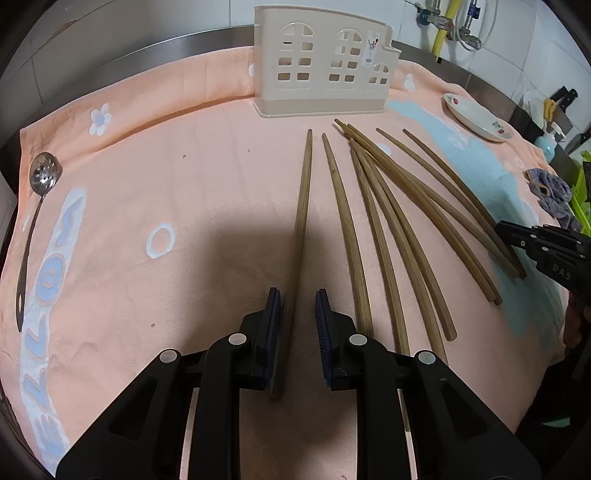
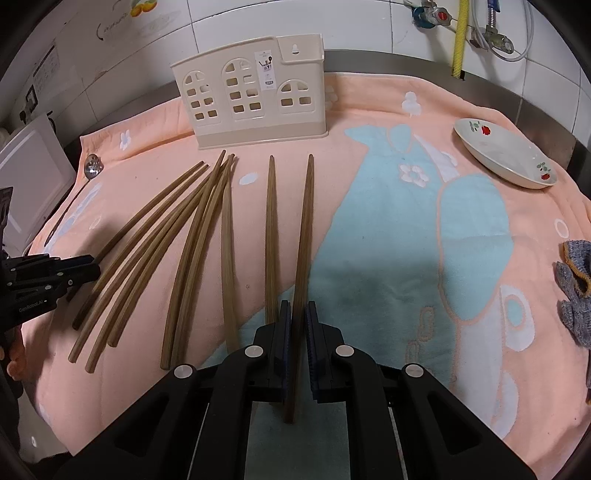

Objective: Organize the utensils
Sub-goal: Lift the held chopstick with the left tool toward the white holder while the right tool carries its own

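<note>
- Chopsticks lie fanned out on the peach towel that covers the bench, thick ends toward me and tips toward the holder at the back.
- My right gripper is pinched on the rightmost chopstick near its thick end; both pads press its sides and the butt end sticks out behind them.
- My left gripper straddles the leftmost chopstick near its thick end. Its jaws are nearly closed: the left pad sits against the stick, and a narrow gap shows on the right side, so it is not pinched.
- Between those two sticks, the others lie loose on the towel, several crossing each other near their tips.
- Each gripper shows at the edge of the other's view, low over the outer end of the fan.
- At my far left, a slotted metal spoon lies along the towel's edge, well apart from the chopsticks.
- At my right, a grey cloth sits crumpled at the towel's edge.
- Farther back on the right rests a shallow white dish with red flowers.
- Farthest back, the cream plastic holder with window-shaped cutouts stands upright just past the chopstick tips, before the tiled wall.
</note>
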`<move>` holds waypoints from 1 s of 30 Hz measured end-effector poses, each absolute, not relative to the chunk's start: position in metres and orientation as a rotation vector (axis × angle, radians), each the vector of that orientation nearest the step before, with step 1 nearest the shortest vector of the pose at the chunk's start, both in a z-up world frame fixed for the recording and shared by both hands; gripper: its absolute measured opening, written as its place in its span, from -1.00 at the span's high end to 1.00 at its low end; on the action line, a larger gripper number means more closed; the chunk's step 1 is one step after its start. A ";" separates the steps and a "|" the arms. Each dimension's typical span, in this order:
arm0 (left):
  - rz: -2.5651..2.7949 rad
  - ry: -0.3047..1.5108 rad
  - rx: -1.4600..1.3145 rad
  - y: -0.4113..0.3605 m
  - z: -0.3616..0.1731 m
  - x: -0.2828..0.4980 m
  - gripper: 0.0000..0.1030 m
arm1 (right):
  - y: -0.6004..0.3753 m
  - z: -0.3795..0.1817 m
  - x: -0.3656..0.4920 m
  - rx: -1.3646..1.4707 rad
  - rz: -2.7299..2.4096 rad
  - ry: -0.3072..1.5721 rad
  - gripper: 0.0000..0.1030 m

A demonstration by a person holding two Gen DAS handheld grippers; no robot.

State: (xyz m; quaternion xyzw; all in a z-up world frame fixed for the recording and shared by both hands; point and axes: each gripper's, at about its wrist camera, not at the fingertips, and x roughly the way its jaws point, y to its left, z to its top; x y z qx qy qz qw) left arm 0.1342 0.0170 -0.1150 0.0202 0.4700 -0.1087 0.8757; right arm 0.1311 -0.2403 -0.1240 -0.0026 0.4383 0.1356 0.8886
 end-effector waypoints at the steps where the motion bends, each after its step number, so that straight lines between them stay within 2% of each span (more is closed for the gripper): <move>1: -0.221 0.982 0.049 0.017 -0.115 0.134 0.75 | -0.240 -0.124 0.131 -0.005 0.282 0.908 0.85; 3: -0.217 0.983 0.055 0.018 -0.115 0.135 0.86 | -0.241 -0.125 0.130 -0.002 0.282 0.904 0.85; 11: -0.220 0.937 0.044 0.016 -0.100 0.128 0.90 | -0.238 -0.112 0.124 -0.027 0.267 0.853 0.86; 22: -0.253 0.806 0.034 0.011 -0.048 0.122 0.90 | -0.234 -0.045 0.119 -0.089 0.272 0.651 0.87; 30: -0.276 0.734 0.039 0.005 -0.006 0.148 0.90 | -0.228 0.006 0.141 -0.122 0.332 0.567 0.87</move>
